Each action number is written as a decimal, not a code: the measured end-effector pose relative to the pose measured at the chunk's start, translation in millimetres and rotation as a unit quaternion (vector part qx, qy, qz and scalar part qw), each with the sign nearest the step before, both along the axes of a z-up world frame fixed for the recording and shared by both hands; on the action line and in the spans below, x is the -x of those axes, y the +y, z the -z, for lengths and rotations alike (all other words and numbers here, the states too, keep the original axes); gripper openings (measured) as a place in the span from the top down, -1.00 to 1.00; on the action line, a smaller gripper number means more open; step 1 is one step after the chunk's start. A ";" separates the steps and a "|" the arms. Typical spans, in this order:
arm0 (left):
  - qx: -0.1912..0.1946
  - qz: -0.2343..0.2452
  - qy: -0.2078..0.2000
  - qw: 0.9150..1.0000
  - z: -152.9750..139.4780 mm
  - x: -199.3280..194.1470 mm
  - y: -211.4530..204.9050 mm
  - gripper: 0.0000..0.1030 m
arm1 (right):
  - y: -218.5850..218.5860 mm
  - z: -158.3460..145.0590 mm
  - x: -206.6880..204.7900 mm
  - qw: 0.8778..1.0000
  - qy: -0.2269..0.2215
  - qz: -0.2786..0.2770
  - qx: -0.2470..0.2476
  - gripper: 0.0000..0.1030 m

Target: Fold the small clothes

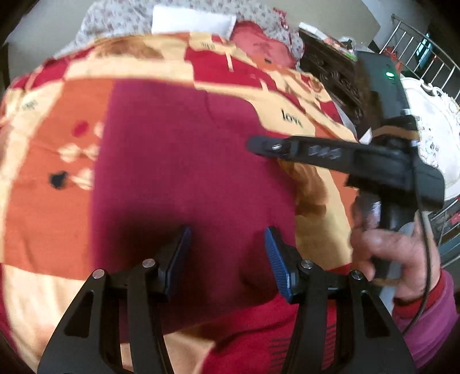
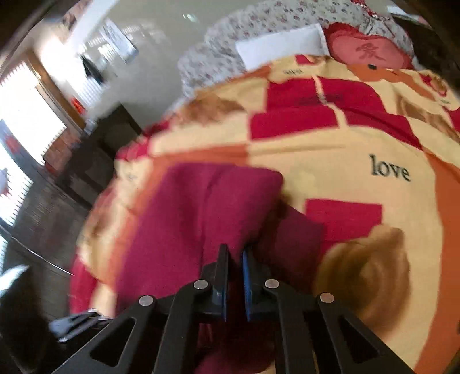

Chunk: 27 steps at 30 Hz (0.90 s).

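Spread across the bed: a patchwork blanket (image 1: 43,201) in cream, orange and red, printed with the word "love" (image 2: 390,171). Heaped at its far end, a floral quilt (image 2: 258,26), with a white folded cloth (image 1: 192,21) and a red heart-shaped cushion (image 2: 368,51) resting against it. Flat on the blanket, a magenta garment (image 1: 187,161), 1 edge doubled into a lower flap (image 2: 299,238) in the right wrist view. Above the garment's near part, the left gripper (image 1: 228,250), jaws spread wide with bare cloth between the 2 blue pads (image 1: 273,253). Reaching in from the side, the right gripper (image 2: 235,273), held in a hand (image 1: 391,259); jaws nearly pressed together, seemingly pinching the magenta cloth, though blur hides the contact itself.
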<state>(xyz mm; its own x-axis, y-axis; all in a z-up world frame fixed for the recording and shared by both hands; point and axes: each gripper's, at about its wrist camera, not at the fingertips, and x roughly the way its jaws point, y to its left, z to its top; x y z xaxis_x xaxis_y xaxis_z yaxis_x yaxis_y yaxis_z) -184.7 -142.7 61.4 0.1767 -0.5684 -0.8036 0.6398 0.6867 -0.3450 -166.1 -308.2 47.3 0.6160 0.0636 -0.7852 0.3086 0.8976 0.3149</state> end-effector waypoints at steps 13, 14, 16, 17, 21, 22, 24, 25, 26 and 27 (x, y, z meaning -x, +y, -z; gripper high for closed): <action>-0.046 -0.052 -0.098 0.993 -34.2 -3.8 26.6 -0.02 | 29.0 -48.0 23.5 0.998 -0.047 -0.042 -0.022 0.77; -0.053 -0.058 -0.102 0.992 -33.2 -7.8 28.3 -0.02 | 35.1 -46.4 20.0 0.997 -0.048 -0.051 -0.022 0.77; -0.066 -0.072 -0.105 0.990 -28.0 -15.3 32.5 -0.02 | 41.5 -37.7 15.9 0.997 -0.044 -0.059 -0.020 0.77; -0.070 -0.076 -0.107 0.989 -25.1 -17.8 34.4 -0.02 | 43.4 -32.7 15.4 0.998 -0.035 -0.055 -0.014 0.77; -0.083 -0.084 -0.105 0.987 -10.4 -23.1 37.2 -0.02 | 40.9 -6.9 17.1 0.999 -0.007 -0.038 -0.003 0.77; -0.083 -0.086 -0.102 0.988 -7.2 -24.1 37.0 -0.06 | 39.3 -0.4 20.6 0.999 -0.003 -0.035 -0.004 0.77; -0.081 -0.092 -0.102 0.987 -4.3 -24.4 37.7 -0.07 | 41.1 4.4 20.5 0.999 -0.003 -0.034 0.005 0.77; -0.081 -0.095 -0.103 0.987 -4.2 -24.5 37.0 -0.07 | 41.8 4.7 20.9 0.999 -0.006 -0.033 0.007 0.77; -0.081 -0.097 -0.103 0.987 -4.6 -24.5 37.1 -0.08 | 42.7 3.2 21.3 0.999 -0.007 -0.033 0.009 0.77; -0.081 -0.101 -0.103 0.986 -5.4 -24.3 37.8 -0.08 | 44.2 -0.1 22.4 0.999 -0.009 -0.035 0.012 0.77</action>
